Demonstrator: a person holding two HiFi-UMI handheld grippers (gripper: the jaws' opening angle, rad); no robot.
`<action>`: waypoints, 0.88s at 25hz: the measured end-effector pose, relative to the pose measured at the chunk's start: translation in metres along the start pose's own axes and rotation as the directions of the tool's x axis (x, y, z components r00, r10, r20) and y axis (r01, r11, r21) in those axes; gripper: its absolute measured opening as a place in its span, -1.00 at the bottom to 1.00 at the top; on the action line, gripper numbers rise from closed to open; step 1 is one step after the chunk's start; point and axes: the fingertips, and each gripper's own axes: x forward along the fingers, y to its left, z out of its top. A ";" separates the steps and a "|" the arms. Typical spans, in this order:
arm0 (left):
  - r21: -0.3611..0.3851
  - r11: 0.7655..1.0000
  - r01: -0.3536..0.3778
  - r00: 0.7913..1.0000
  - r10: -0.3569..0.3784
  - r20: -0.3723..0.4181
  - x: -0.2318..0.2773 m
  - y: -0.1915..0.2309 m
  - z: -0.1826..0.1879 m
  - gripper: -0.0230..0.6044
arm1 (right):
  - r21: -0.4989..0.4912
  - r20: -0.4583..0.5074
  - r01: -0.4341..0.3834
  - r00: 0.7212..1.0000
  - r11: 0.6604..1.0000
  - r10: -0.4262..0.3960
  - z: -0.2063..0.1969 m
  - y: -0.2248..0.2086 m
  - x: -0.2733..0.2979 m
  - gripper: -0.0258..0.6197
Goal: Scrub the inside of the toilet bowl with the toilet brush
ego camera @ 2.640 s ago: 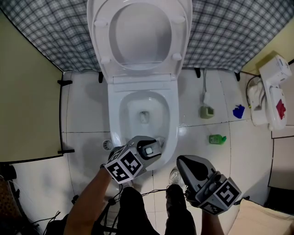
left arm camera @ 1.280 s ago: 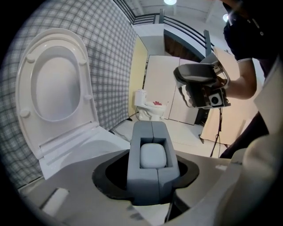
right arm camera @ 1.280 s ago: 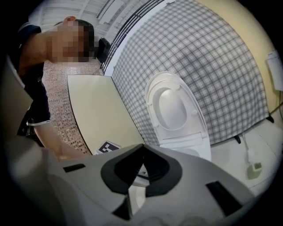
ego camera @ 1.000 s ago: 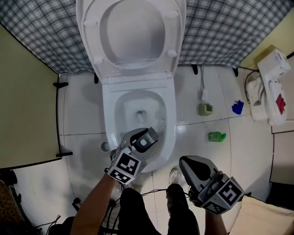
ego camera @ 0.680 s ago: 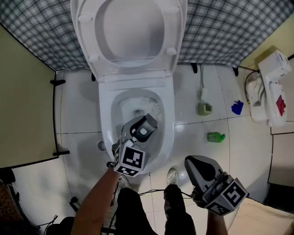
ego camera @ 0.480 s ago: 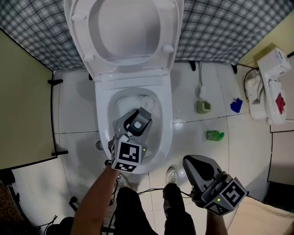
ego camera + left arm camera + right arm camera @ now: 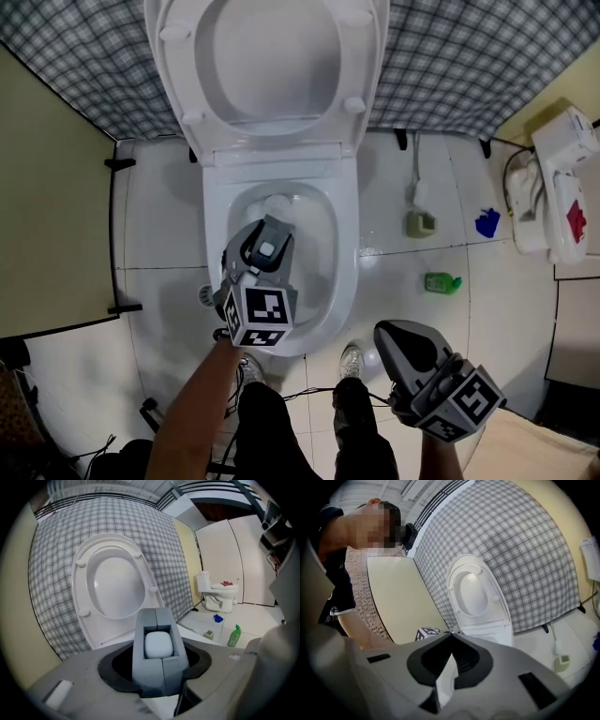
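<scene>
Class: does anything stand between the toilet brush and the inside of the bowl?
Nothing visible does: the seat stands raised, the bowl is open, and the left tool holds the toilet brush over it.

L tool [image 7: 264,251] left, farther out, tilted down, jaws clamped on brush handle [image 7: 158,645]; L forearm [image 7: 192,405] stretched fwd. R tool [image 7: 386,332] near-right, jaws together, empty.

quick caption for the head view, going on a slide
Left gripper holds the toilet brush over the open toilet bowl; right gripper hangs shut alongside.
</scene>
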 end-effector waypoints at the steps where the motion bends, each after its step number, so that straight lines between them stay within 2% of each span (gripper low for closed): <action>1: 0.004 1.000 -0.012 1.000 0.012 -0.006 -0.002 0.003 -0.001 -0.25 | 0.001 0.000 -0.004 1.000 1.000 0.004 0.000 0.001 0.001 -0.92; 10: 0.019 0.993 -0.112 0.990 0.114 -0.088 -0.021 0.022 -0.018 -0.25 | -0.002 0.008 -0.032 0.999 1.000 0.032 0.000 0.003 -0.008 -0.92; 16: 0.112 0.989 -0.092 0.977 0.112 -0.181 -0.038 0.012 -0.032 -0.25 | -0.014 0.013 -0.092 0.996 0.996 0.092 -0.001 0.019 -0.005 -0.92; 22: 0.125 0.987 -0.101 0.959 0.130 -0.252 -0.059 0.012 -0.049 -0.25 | -0.029 0.013 -0.119 0.993 0.993 0.119 0.005 0.022 -0.010 -0.92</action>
